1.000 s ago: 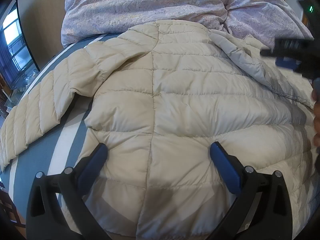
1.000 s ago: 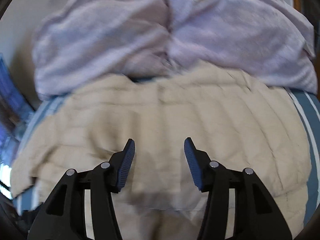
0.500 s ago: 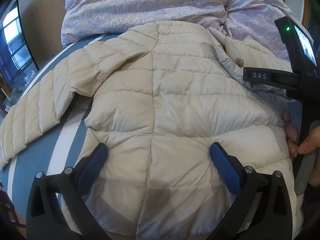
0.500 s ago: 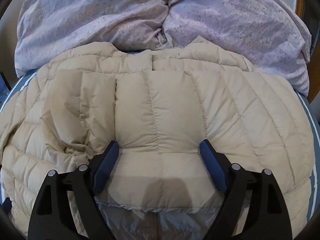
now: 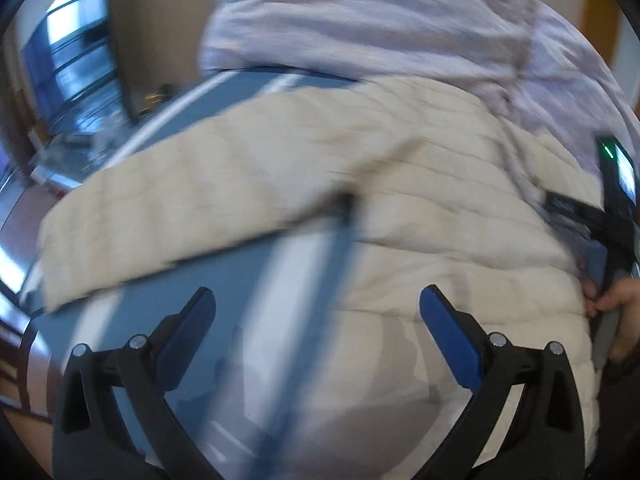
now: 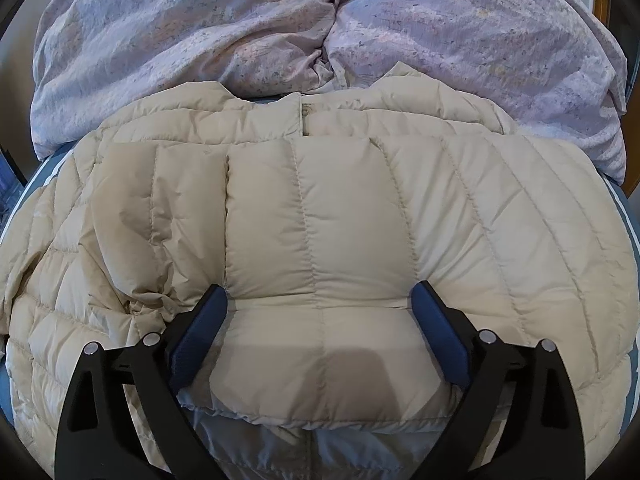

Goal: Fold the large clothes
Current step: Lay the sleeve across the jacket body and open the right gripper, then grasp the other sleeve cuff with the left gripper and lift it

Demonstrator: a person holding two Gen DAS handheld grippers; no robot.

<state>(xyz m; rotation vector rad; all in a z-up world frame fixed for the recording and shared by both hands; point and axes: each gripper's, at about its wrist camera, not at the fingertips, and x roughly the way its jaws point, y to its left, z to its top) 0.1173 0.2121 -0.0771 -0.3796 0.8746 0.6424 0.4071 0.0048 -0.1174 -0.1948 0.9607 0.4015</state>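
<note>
A cream quilted puffer jacket point(image 6: 344, 224) lies spread on a blue bed with white stripes point(image 5: 168, 280). In the right wrist view its right sleeve lies folded across the body, the cuff end between the fingers. My right gripper point(image 6: 320, 304) is open, low over that folded sleeve. In the blurred left wrist view the jacket point(image 5: 440, 208) shows its left sleeve point(image 5: 180, 196) stretched out to the left. My left gripper point(image 5: 316, 304) is open and empty above the jacket's left edge and the bedsheet. The right gripper's body point(image 5: 612, 200) and a hand show at the right edge.
A rumpled lilac floral duvet point(image 6: 320, 28) is heaped at the head of the bed behind the jacket. A window point(image 5: 76, 52) and the room's floor lie off the bed's left edge.
The left gripper has swung left, from over the jacket's back to over its left edge and the sheet. The right gripper stayed open over the folded right sleeve, having settled there.
</note>
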